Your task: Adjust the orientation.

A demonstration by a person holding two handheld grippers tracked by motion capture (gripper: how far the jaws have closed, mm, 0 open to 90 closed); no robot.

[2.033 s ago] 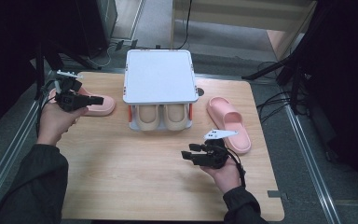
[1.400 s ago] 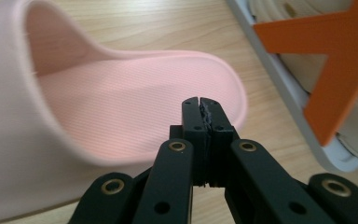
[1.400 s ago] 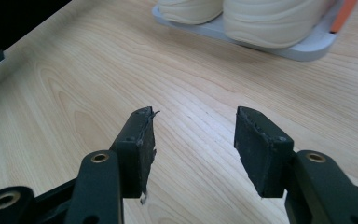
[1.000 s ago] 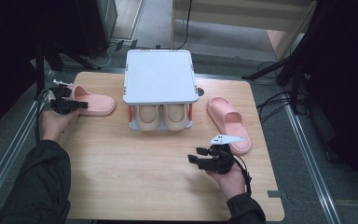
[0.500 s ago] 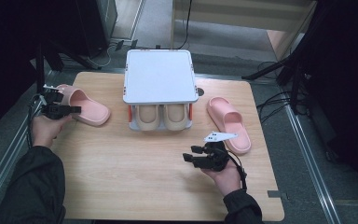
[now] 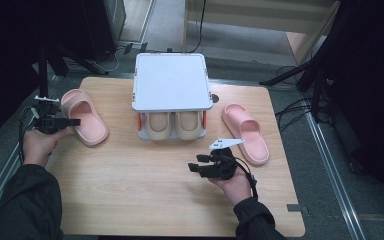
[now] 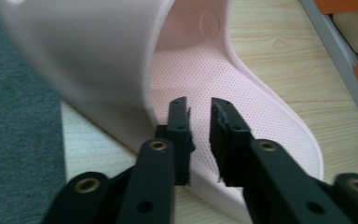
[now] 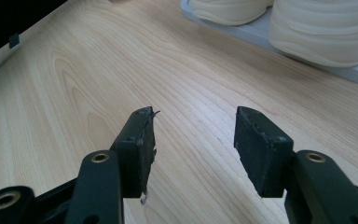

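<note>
A pink slipper (image 6: 87, 120) lies at the table's left side, its toe strap toward the far left corner. My left gripper (image 6: 75, 121) reaches it from the left. In the left gripper view, the jaws are almost together with the rim of the slipper (image 7: 214, 84) pinched between them, so the left gripper (image 7: 199, 105) is shut on it. A second pink slipper (image 6: 245, 132) lies at the right of the table. My right gripper (image 6: 194, 167) hovers over bare wood near the front middle. The right gripper (image 8: 193, 116) is open, with nothing between its jaws.
A small shoe rack with a white top (image 6: 170, 82) stands at the table's back middle, with two beige shoes (image 6: 172, 125) on its lower shelf. The beige shoes (image 8: 317, 32) lie just ahead of the right gripper. Bare wooden table (image 6: 130, 190) spreads across the front.
My left gripper has pulled back to the left, and the left slipper has slid left and turned with it. The right gripper has stayed near the front middle, shifting only slightly.
</note>
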